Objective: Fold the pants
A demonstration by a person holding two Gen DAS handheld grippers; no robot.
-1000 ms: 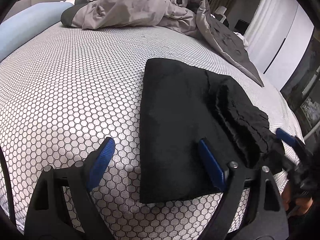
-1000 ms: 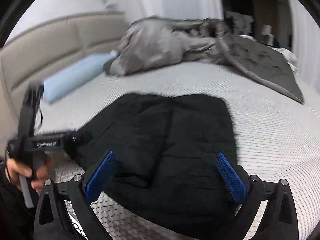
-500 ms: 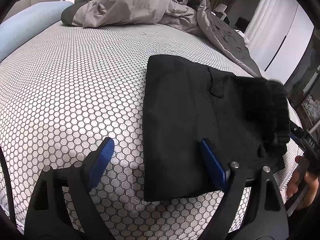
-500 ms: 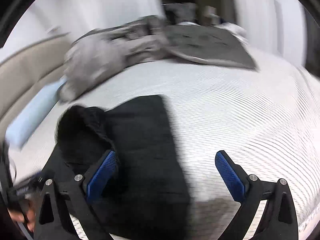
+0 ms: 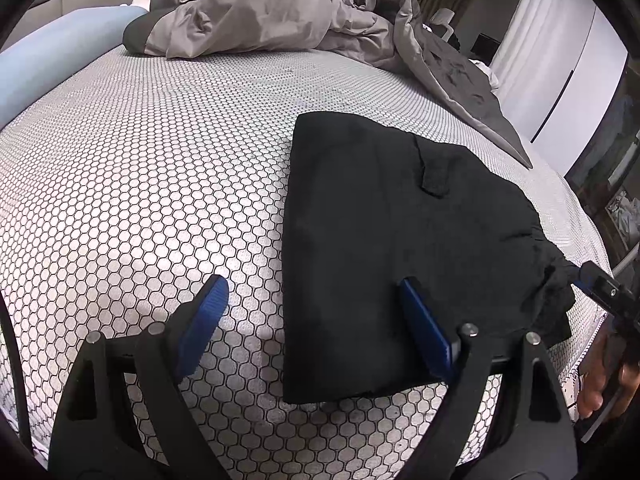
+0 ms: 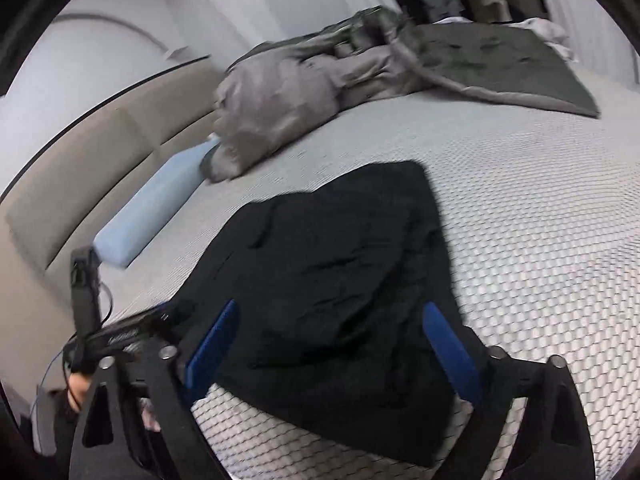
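The black pants (image 5: 384, 240) lie folded flat on the hexagon-patterned mattress (image 5: 140, 184); a rumpled corner hangs at the bed's right edge. My left gripper (image 5: 314, 320) hovers open over their near left edge, one blue pad above bare mattress and the other above cloth. In the right wrist view the pants (image 6: 340, 280) spread under my right gripper (image 6: 332, 348). Its jaws are closing, with cloth below and between them, and the pads (image 6: 452, 352) do not press on it. The right gripper (image 5: 600, 284) also shows at the left view's far right.
A crumpled grey duvet (image 5: 280, 12) covers the far side of the bed. A light blue pillow (image 6: 160, 208) lies against the beige headboard (image 6: 100, 160). The mattress edge runs close on the right, beside white wardrobe doors (image 5: 560, 80).
The bunched part of the pants that was lifted at the right now lies flat on the rest. The right gripper has let go and drawn back to the bed's edge. The left gripper stayed put.
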